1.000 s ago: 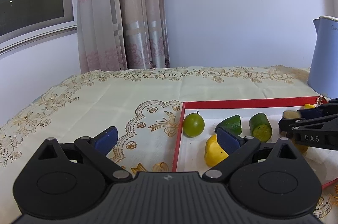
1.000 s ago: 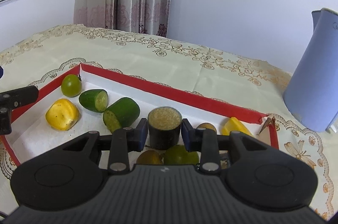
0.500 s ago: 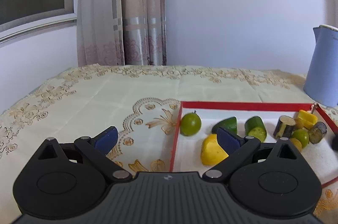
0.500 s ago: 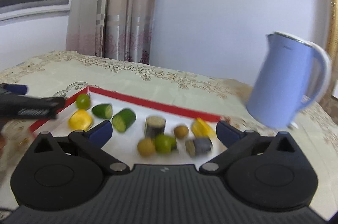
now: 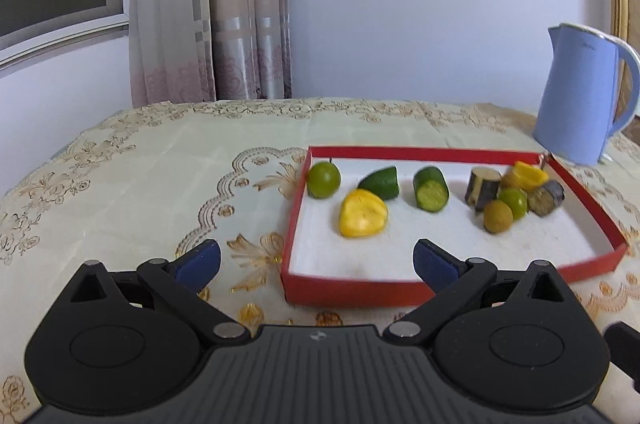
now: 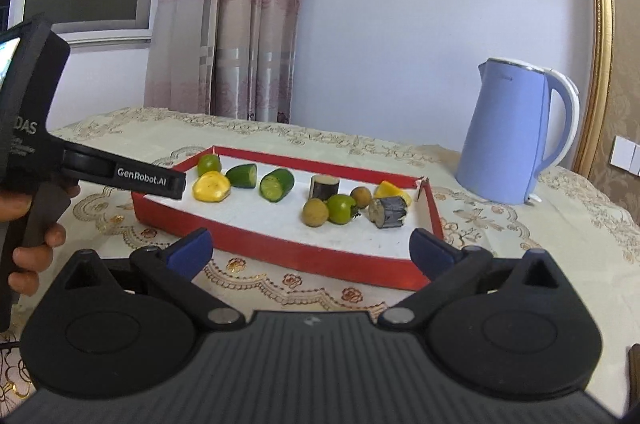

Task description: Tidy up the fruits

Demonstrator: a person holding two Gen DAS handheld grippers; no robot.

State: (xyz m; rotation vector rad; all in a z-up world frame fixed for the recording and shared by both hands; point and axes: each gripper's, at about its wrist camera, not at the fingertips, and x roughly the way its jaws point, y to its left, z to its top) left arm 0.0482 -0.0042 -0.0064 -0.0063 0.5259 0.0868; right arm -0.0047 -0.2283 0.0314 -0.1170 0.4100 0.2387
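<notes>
Both sets of fingers spread wide, empty: left gripper (image 5: 316, 260), right gripper (image 6: 308, 244). Blue kettle (image 6: 516, 132) sits at 2 o'clock of the red tray (image 6: 280, 248).

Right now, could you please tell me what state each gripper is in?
Left gripper: open, holding nothing.
Right gripper: open, holding nothing.

Bare white floor along tray (image 5: 344, 291) near wall, fruit crowding far half (kettle (image 6: 508, 140) beyond right corner)

Red tray (image 5: 448, 294), pale-blue kettle (image 6: 508, 140), cream floral-gold tablecloth (image 5: 160, 176), pink patterned curtain (image 5: 224, 4)
</notes>
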